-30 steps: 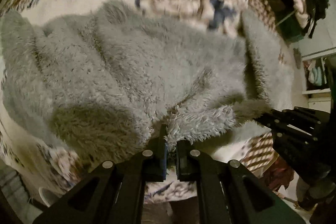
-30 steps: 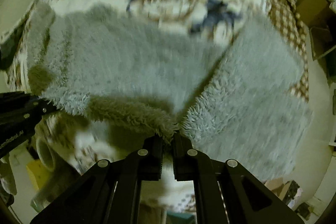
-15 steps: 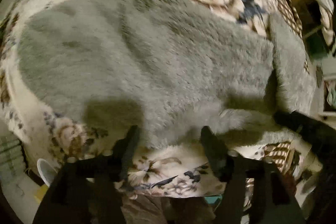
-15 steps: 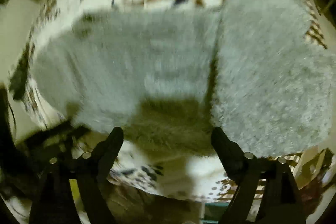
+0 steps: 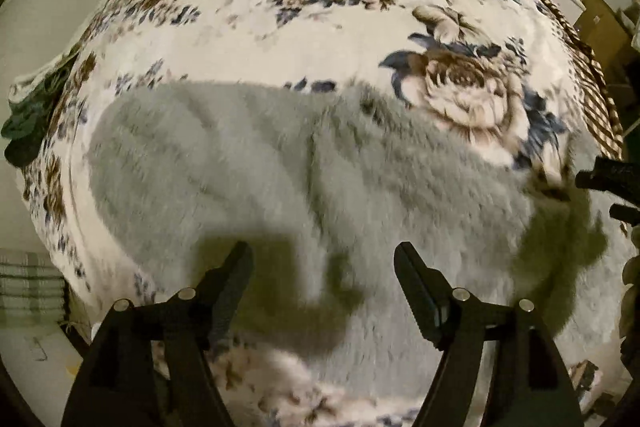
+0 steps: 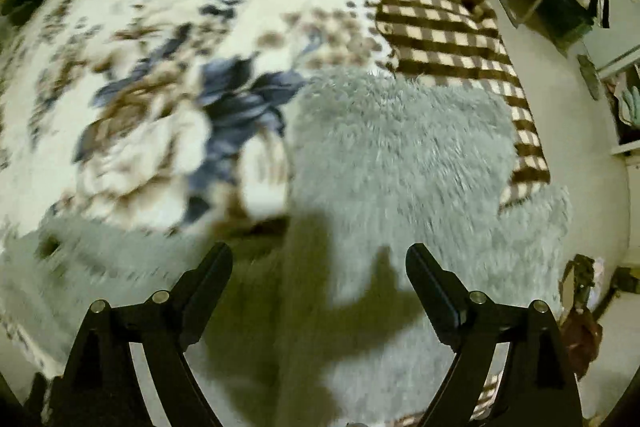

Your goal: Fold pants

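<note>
Already the grey fleece pants (image 5: 280, 163) lie spread on the bed's floral blanket (image 5: 320, 27), and neither gripper has hold of them. The left gripper (image 5: 322, 267) hangs over the near edge of the fabric with its jaws parted and opening wider; only fleece well below shows in the gap, and no pad touches it. The right gripper (image 6: 320, 265) stands with its jaws spread wide above the other end of the pants (image 6: 400, 155), nothing between them but the cloth far beneath. In the right wrist view a long straight edge runs up from between the jaws, where one thickness of fleece seems to lie beside or over another, near the brown checked blanket (image 6: 440, 7); blur makes it hard to say which.

As a judgement, at least one fold looks laid down: the garment reads as a broad band running across the bed, not as two separate legs. It is still long, so what is likely left is to pick up one end, bring it over the other once or twice, and square the bundle. Whether the edges line up cannot be told from these blurred views.
</note>
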A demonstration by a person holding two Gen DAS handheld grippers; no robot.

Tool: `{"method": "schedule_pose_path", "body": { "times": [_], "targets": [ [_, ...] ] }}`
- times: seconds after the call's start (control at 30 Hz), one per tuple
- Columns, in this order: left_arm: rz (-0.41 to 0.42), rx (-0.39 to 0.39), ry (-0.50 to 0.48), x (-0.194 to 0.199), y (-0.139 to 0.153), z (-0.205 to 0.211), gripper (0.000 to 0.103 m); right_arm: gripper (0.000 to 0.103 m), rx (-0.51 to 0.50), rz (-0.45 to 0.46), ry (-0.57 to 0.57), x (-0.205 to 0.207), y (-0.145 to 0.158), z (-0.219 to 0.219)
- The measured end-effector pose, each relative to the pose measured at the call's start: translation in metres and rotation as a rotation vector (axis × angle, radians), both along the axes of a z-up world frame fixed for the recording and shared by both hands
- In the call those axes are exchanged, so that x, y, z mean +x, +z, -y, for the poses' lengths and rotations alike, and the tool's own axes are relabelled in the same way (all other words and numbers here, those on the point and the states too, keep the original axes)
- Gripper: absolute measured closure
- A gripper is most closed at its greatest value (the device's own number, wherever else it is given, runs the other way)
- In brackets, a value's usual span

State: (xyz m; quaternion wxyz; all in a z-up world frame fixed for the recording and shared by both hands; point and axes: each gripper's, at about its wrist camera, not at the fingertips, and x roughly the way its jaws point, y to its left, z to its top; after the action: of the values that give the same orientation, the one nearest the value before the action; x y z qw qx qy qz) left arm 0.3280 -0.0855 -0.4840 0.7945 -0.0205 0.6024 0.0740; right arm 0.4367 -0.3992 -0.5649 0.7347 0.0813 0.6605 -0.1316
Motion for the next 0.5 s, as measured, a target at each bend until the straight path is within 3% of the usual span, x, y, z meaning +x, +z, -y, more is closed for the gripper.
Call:
{"method": "schedule_pose_path", "body": {
  "times": [0.13,0.2,0.23,0.27,0.3,0.33,0.5],
  "targets": [
    [0.013,0.019,-0.01,0.02,-0.011,0.009,0.032,0.013,-0.022,-0.037,-0.015,0.017,-0.03,0.0],
    [0.012,0.021,-0.016,0.024,-0.013,0.012,0.032,0.02,-0.023,-0.049,-0.027,0.019,-0.037,0.003],
    [0.012,0.021,-0.02,0.025,-0.013,0.014,0.032,0.036,-0.03,-0.057,-0.031,0.02,-0.038,0.004],
    [0.012,0.022,-0.027,0.026,-0.013,0.016,0.032,0.059,-0.055,-0.062,-0.035,0.018,-0.038,0.006],
    [0.011,0.023,-0.032,0.026,-0.013,0.019,0.032,0.069,-0.063,-0.055,-0.042,0.016,-0.036,0.009],
    [0.008,0.022,-0.038,0.025,-0.013,0.021,0.032,0.088,-0.061,-0.039,-0.057,0.012,-0.032,0.014],
    [-0.009,0.015,-0.068,0.019,-0.012,0.031,0.032,0.093,-0.003,0.103,-0.227,-0.044,0.017,0.065]
  ]
}}
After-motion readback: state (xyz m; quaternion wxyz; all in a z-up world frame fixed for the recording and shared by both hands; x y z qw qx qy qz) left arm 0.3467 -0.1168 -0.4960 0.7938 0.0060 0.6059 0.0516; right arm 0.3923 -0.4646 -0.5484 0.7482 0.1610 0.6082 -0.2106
